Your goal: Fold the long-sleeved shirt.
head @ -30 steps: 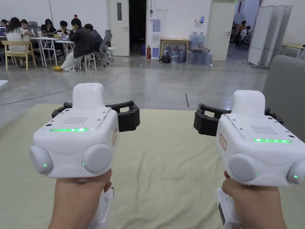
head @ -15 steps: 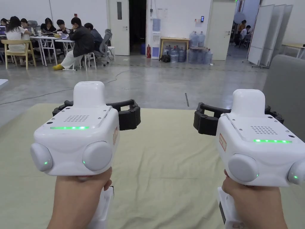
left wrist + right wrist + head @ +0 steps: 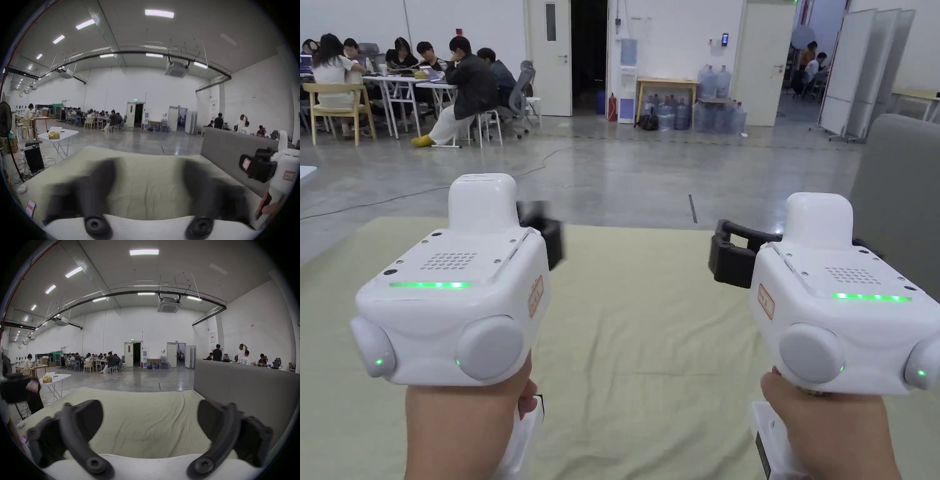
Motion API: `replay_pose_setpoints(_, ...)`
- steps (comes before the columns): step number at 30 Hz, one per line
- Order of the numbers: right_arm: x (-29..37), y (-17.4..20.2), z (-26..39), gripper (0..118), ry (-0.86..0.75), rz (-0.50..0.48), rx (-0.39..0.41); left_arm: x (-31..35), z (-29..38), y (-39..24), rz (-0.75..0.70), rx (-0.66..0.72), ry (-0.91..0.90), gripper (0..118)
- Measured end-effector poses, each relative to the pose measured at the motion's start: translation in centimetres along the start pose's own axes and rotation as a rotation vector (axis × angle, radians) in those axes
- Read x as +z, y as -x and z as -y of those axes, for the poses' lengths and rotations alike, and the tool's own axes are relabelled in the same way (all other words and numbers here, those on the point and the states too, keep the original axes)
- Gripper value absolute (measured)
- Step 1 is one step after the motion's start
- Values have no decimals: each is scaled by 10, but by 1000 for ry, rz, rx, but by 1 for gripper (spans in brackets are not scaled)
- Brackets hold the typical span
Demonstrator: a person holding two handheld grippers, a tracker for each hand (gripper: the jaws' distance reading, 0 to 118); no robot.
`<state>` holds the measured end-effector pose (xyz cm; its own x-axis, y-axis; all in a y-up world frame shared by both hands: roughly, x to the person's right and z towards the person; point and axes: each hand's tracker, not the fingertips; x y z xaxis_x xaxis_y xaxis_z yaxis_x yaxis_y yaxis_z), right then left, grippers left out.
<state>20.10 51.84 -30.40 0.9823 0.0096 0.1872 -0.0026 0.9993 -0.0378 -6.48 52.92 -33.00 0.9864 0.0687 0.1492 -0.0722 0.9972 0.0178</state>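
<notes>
I hold both grippers level above the pale green sheet (image 3: 650,350), well apart. The left gripper (image 3: 148,175), at 9 o'clock, has its jaws spread with nothing between them, though blurred. The right gripper (image 3: 150,413), at 3 o'clock, also has its jaws wide apart and empty. I cannot tell where the long-sleeved shirt lies.

Large open industrial-style hall used as a lab or shared workspace. Polished concrete floor (image 3: 625,169), high ceiling with strip lights (image 3: 144,252) and cassette AC unit (image 3: 168,305). People seated at tables (image 3: 406,87), water jugs (image 3: 706,106) by door, grey partition (image 3: 243,382), cloth-covered worktable (image 3: 650,350) up front.
</notes>
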Motion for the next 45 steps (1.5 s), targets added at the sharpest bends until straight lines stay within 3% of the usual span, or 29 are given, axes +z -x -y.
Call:
replay_pose_setpoints(1,1,1,2,2,-5,-20,-5,-5,4,-2,-48,-49,58,0)
replay_pose_setpoints(2,-3,1,2,2,28,-27,1,-9,7,-2,-41,-21,72,0)
replay_pose_setpoints(3,-3,3,5,2,48,36,-7,-14,10,1,-4,10,114,0)
replay_pose_setpoints(5,-4,1,9,2,60,-37,-27,-19,16,4,20,52,135,0)
replay_pose_setpoints(10,-8,8,13,2,86,-44,-2,-12,17,23,-35,1,130,0)
replay_pose_setpoints(12,-18,29,17,2,169,-157,-20,-1,14,51,-97,-16,140,0)
replay_pose_setpoints(15,-34,101,28,2,336,-382,-10,36,11,115,-287,-48,145,0)
replay_pose_setpoints(17,-25,163,40,2,326,-540,39,71,7,168,-416,-31,189,0)
replay_pose_setpoints(21,17,266,55,2,327,-874,13,140,7,254,-691,-32,282,0)
replay_pose_setpoints(23,33,301,60,2,351,-995,18,160,16,280,-750,-56,378,0)
replay_pose_setpoints(27,48,322,70,2,364,-1083,39,165,53,303,-703,-1,493,0)
replay_pose_setpoints(30,45,310,76,2,361,-1079,90,133,99,312,-614,50,594,0)
replay_pose_setpoints(33,35,289,80,2,426,-1071,107,100,150,326,-504,202,694,1)
replay_pose_setpoints(34,31,279,82,2,441,-1056,107,87,169,334,-485,281,734,32)
replay_pose_setpoints(35,28,271,84,2,450,-1042,104,78,186,339,-472,316,753,96)
replay_pose_setpoints(36,26,264,84,2,461,-1024,102,65,205,346,-460,383,799,114)
replay_pose_setpoints(37,23,257,86,2,472,-1009,100,52,228,355,-421,437,892,114)
replay_pose_setpoints(38,20,251,87,2,486,-993,98,48,237,358,-363,440,849,117)
replay_pose_setpoints(39,17,246,88,2,495,-977,97,39,251,360,-410,439,890,114)
replay_pose_setpoints(44,11,229,95,2,514,-929,121,5,290,338,-409,293,1050,118)
replay_pose_setpoints(45,12,226,96,2,513,-920,133,-2,293,343,-413,256,1123,114)
